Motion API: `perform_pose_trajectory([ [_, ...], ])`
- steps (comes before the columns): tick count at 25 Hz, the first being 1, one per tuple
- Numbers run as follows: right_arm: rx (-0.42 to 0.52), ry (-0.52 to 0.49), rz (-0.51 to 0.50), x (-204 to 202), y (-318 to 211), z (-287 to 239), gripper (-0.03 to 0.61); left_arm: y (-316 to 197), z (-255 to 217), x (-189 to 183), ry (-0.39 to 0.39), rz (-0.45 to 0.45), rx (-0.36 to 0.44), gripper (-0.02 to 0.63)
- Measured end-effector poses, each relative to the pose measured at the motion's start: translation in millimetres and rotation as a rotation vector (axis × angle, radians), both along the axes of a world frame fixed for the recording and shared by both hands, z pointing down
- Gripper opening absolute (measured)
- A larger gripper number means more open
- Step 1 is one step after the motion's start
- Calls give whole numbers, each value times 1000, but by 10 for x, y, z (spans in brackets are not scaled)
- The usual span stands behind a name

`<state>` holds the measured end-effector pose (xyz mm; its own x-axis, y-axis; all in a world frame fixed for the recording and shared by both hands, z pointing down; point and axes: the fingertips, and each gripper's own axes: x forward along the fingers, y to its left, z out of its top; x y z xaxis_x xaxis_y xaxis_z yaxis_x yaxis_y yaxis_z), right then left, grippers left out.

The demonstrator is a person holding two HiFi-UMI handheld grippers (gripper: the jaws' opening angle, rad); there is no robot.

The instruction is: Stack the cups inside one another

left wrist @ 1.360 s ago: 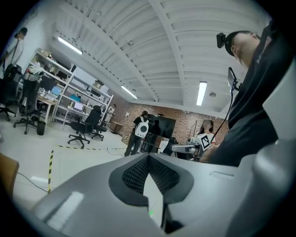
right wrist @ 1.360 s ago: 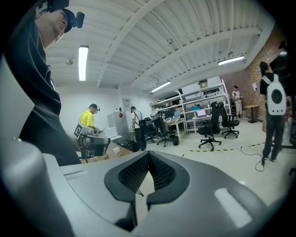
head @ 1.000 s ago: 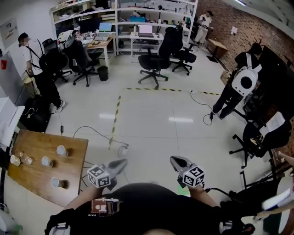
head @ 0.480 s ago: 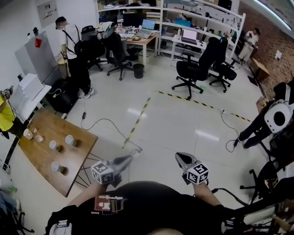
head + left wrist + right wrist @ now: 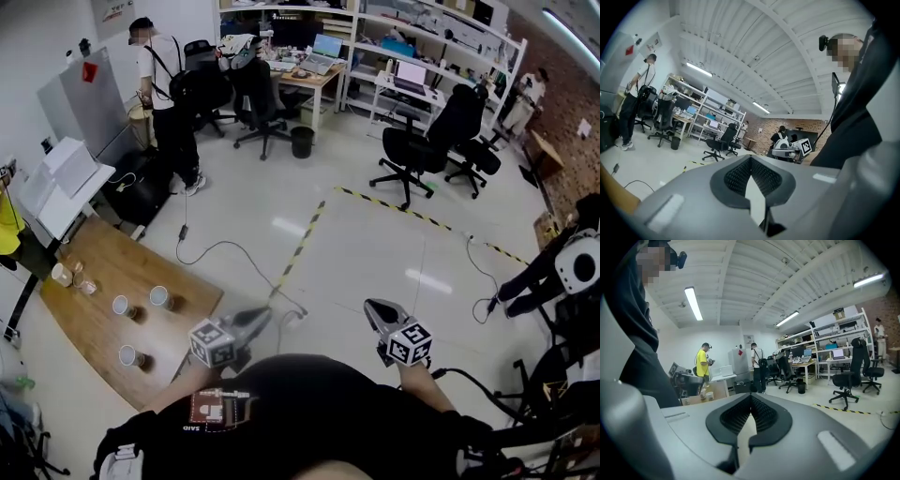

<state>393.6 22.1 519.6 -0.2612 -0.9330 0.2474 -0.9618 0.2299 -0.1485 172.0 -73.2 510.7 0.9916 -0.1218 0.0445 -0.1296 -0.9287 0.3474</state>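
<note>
The brown wooden desk [image 5: 94, 330] sits at the lower left of the head view, well apart from me. My left tongs [image 5: 259, 318] and right tongs [image 5: 374, 307] are held out low in the centre over the pale floor, each pair pressed together with nothing between. Three small white cups [image 5: 159, 297] stand apart on the desk, none nested. The pale things at its upper-left corner may be more cups, but they are too small to tell. I judge this is the approach, with nothing stacked yet. Next I must reach the desk, spread one pair and take a cup.
</note>
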Motion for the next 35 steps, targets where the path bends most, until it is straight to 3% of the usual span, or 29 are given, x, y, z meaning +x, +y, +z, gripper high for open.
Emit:
perform_pose_trajectory([
  [5, 1, -4, -31, -301, -655, 37, 14, -602, -41, -328, 0, -25, 18, 3],
  [12, -19, -21, -200, -326, -1230, 111, 14, -843, 68, -433, -19, -190, 1, 2],
  [16, -26, -23, -383, -225, -1637, 186, 14, -902, 103, -290, -34, -340, 3, 2],
  [22, -61, -7, -706, -379, -2304, 165, 14, -815, -10, -424, -3, -672, -14, 2],
  [26, -69, -2, -915, -836, -2573, 195, 14, -513, 39, -775, -16, -903, -41, 2],
  [30, -71, -20, -1099, -1626, -2571, 225, 14, -66, 98, -1417, -34, -1126, -67, 2],
  [35, -78, -4, -1267, -2638, -2337, 287, 14, 446, 132, -2247, -19, -1321, -80, 3],
])
